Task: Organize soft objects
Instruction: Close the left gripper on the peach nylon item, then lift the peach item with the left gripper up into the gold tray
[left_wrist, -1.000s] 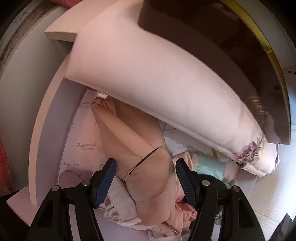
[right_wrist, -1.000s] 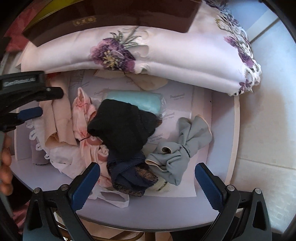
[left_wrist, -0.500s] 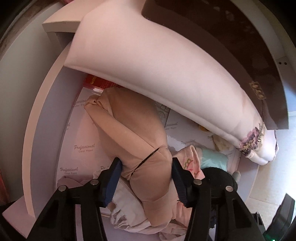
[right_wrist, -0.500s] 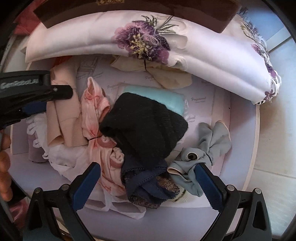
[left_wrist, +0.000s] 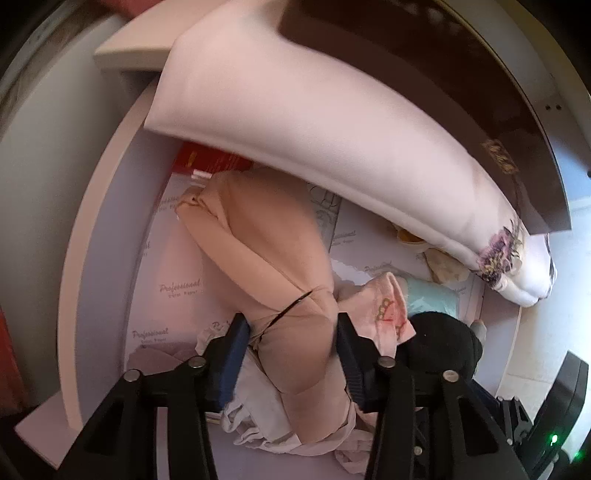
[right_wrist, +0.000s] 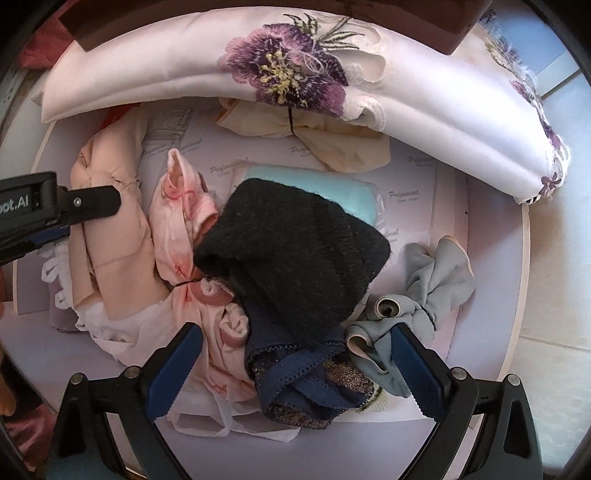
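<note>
A heap of soft garments lies on a round white shelf (right_wrist: 495, 258). My left gripper (left_wrist: 291, 347) is shut on a peach-coloured bundle tied with a black band (left_wrist: 266, 266); it also shows in the right wrist view (right_wrist: 110, 229). My right gripper (right_wrist: 295, 362) is open and hangs over a black knit piece (right_wrist: 295, 251) and a navy lace garment (right_wrist: 306, 384). A pink printed bundle (right_wrist: 184, 221) lies between the peach bundle and the black piece. A grey knotted garment (right_wrist: 432, 291) lies at the right, touching my right finger.
A long pink cushion with purple embroidered flowers (right_wrist: 288, 70) spans the back of the shelf, under a dark brown box (left_wrist: 443, 74). A cream bundle (right_wrist: 325, 136) and a pale teal pack (right_wrist: 332, 188) lie behind the black piece. White lace cloth (right_wrist: 122, 332) lies under the heap.
My left gripper has closed from open onto the peach bundle. My right gripper has moved forward and lower over the black and navy pieces, still open.
</note>
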